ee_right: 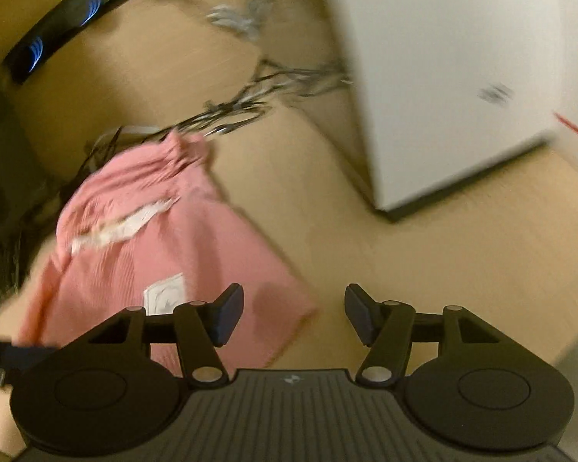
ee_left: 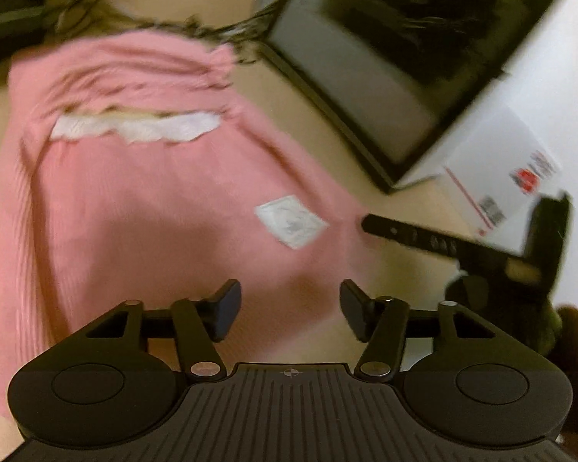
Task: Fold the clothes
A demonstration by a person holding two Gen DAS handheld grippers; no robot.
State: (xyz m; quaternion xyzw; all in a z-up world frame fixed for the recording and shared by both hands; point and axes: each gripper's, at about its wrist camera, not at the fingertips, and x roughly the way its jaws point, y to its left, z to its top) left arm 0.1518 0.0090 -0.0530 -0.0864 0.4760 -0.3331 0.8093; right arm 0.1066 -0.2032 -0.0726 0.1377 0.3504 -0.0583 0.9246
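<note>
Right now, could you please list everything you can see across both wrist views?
Garment: one, pink ribbed, spread flat on the table, white trim strip across its upper part.
Label: one, white, on the garment's lower right area.
Table: one, light wood, under everything.
Monitor: one, black frame, dark screen, at the table's far right in the left wrist view.
Box: one, white with a red and black label, beside the monitor.
Cables: a dark tangle, count unclear, beyond the garment's far edge.
Left gripper: black, open, over the garment's near edge.
Right gripper: black, open, at the garment's near right corner.
</note>
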